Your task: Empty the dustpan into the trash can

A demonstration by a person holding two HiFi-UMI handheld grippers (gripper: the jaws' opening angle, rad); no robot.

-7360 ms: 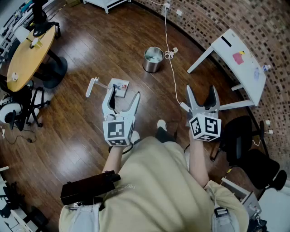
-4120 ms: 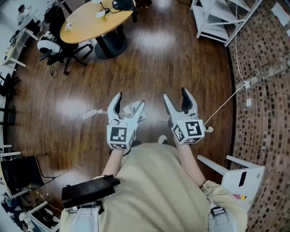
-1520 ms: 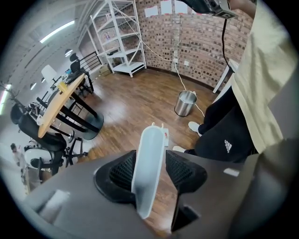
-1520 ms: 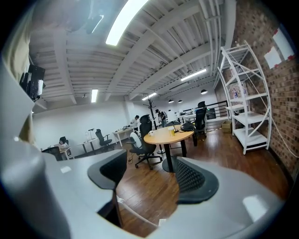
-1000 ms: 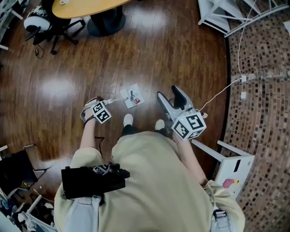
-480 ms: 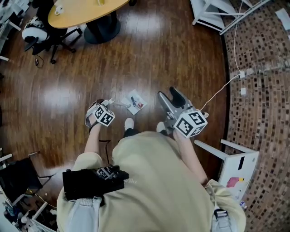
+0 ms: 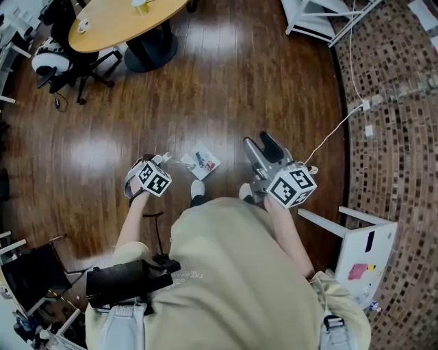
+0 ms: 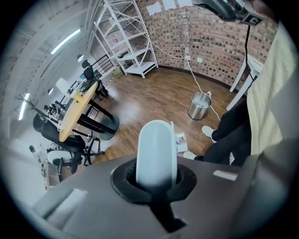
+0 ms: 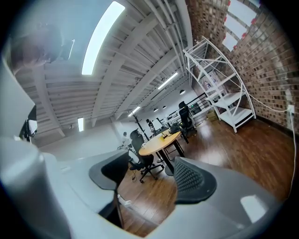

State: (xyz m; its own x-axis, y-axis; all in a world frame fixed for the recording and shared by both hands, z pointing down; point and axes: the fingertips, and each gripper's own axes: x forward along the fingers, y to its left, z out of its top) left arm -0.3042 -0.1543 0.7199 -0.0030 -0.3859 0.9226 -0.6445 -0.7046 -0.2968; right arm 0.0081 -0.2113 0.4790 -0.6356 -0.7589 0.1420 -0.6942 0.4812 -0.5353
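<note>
My left gripper (image 7: 159,167) points steeply down and is shut on the white handle (image 8: 156,149) of the dustpan (image 7: 203,162). The pan holds a few scraps of litter and sits low by the person's shoes (image 7: 197,188); I cannot tell whether it touches the floor. In the left gripper view the pan (image 8: 181,140) shows just past the handle, and the steel trash can (image 8: 199,106) stands farther off near the brick wall. My right gripper (image 7: 263,152) is held about level, open, with nothing between its pads (image 9: 195,182). The trash can is outside the head view.
A round wooden table (image 7: 123,17) and an office chair (image 7: 51,61) stand at the upper left. White shelving (image 7: 321,17) stands by the brick wall. A white cable (image 7: 335,133) trails across the floor. A tipped white table (image 7: 356,239) lies at the right.
My left gripper has closed on the dustpan handle and risen with it. The right gripper has drifted slightly sideways and rolled a little.
</note>
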